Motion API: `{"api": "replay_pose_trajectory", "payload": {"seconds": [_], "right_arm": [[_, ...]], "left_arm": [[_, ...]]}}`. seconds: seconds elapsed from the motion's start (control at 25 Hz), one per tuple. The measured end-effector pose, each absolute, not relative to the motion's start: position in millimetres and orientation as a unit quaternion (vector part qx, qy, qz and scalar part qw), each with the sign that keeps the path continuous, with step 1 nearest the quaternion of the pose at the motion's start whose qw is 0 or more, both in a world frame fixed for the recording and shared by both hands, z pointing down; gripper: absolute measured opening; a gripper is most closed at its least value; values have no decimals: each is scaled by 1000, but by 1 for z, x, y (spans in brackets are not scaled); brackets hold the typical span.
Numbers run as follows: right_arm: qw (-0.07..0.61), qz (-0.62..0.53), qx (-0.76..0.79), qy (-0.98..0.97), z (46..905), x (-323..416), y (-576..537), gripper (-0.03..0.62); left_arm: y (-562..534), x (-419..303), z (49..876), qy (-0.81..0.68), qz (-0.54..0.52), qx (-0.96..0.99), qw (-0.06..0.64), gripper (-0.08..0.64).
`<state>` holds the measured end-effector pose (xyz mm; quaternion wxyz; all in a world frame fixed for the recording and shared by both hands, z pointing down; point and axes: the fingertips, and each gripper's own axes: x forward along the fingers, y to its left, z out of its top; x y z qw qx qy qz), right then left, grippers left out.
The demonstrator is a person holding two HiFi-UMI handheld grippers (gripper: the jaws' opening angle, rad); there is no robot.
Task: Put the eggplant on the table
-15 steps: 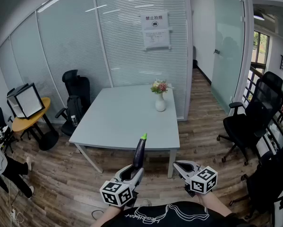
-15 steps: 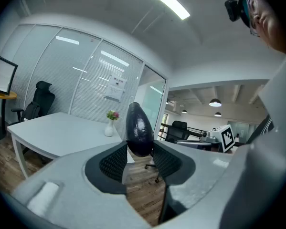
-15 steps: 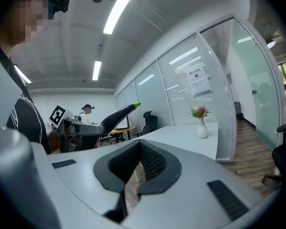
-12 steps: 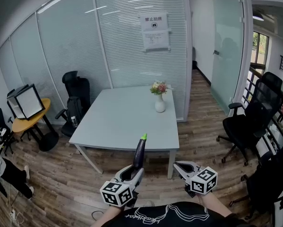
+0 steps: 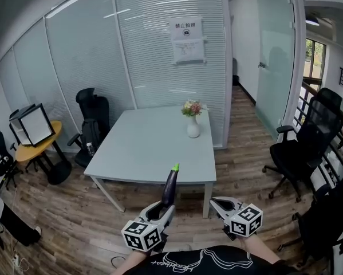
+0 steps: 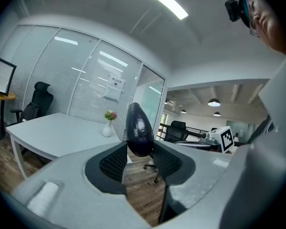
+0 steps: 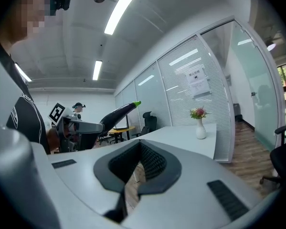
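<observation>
Left gripper (image 5: 161, 209) clamps the glossy dark-purple eggplant (image 5: 170, 183) — carry it past the pale grey rectangular table's (image 5: 154, 148) near edge, then lower gently; right gripper (image 5: 218, 203) closed, empty.

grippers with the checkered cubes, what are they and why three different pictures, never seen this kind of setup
No robot here: a person holds a two-jaw gripper in each hand; the patterned cubes are part of them. The wide picture comes from a camera on the person's head, the other two from cameras riding on each gripper, looking along its jaws. The left gripper is clamped on a dark purple eggplant, green stem pointing forward. The right gripper holds nothing; its jaws meet at the tips. Ahead stands a pale table carrying only a white vase of flowers; the eggplant is not on it yet.
</observation>
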<state>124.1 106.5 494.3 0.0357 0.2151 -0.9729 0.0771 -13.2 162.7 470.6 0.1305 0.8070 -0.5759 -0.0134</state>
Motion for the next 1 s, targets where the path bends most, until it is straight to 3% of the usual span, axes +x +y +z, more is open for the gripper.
{"api": "replay_pose_trajectory", "payload": {"seconds": [0.56,1.0], "right_arm": [[28,96,236,-966,501,126,69,9],[33,127,269,-954,519,102,-19,9]], "left_arm": [[121,-15,473,-563,-10,815,136,173],[26,-46,488,-538,5,828,158,173]]}}
